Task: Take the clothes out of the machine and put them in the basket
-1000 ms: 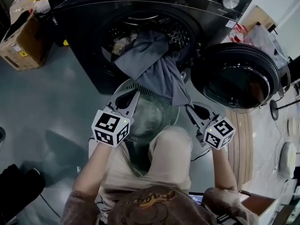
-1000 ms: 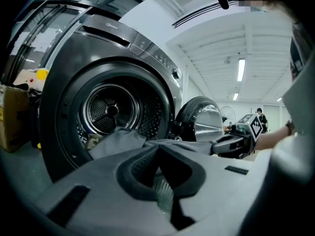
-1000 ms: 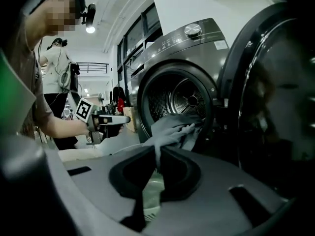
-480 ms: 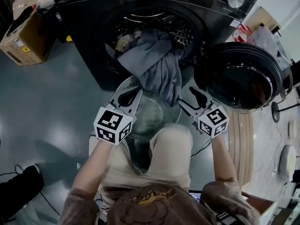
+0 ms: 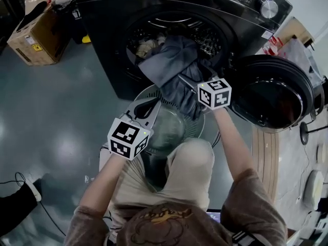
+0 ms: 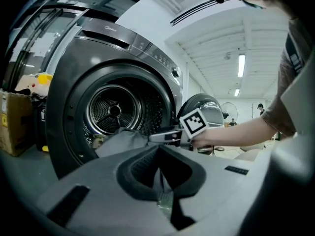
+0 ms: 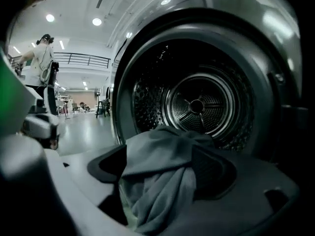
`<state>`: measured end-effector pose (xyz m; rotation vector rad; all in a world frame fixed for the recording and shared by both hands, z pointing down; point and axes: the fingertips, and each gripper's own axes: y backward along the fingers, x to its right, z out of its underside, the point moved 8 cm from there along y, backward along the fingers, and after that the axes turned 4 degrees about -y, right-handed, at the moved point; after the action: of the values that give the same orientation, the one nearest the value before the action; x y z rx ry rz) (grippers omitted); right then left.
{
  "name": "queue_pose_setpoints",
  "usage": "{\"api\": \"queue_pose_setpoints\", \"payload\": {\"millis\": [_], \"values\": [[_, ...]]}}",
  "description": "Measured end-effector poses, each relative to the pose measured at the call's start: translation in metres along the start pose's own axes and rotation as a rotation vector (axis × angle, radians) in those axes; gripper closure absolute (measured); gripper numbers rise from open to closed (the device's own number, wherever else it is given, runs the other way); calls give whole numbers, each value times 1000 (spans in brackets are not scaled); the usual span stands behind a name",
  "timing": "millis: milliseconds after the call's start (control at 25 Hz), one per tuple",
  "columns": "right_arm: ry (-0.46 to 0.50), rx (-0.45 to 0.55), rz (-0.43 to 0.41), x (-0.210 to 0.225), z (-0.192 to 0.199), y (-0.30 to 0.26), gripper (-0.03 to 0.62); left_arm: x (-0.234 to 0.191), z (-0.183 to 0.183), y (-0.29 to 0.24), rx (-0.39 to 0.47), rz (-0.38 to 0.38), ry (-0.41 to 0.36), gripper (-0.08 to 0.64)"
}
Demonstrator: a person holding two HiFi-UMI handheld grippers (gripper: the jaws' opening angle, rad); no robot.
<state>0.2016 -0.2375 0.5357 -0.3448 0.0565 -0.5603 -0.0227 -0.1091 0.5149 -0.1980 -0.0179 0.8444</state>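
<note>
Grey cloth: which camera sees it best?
The head view: most of the grey cloth shows, hanging out of the washing machine. The right gripper view shows only close-up folds; the left gripper view, a corner.

**Grey garment (image 5: 171, 70) draped from machine (image 5: 110, 40) toward basket (image 5: 190, 133)**

The crumpled garment is seen hanging out of the dark front-loader's round port, its lower end reaching the far rim of the pale round basket set just before it. More clothes (image 5: 146, 46) are left in the drum. The door (image 5: 271, 94) is swung wide.

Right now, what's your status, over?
Right gripper just opening, grey garment between its jaws. Left gripper shut over basket. Garment hangs from drum; door open.
</note>
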Motion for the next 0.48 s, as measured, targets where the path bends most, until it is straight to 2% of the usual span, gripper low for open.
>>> {"api": "queue_pose_setpoints", "payload": {"millis": [80, 200, 480], "values": [[-5, -6, 11, 8, -13, -27, 155, 0, 1, 0, -7, -6, -7, 554], [-14, -67, 34, 21, -24, -62, 118, 0, 3, 0, -16, -7, -10, 554], [-49, -196, 125, 40, -22, -108, 112, -2, 5, 2, -25, -20, 0, 554]]}}
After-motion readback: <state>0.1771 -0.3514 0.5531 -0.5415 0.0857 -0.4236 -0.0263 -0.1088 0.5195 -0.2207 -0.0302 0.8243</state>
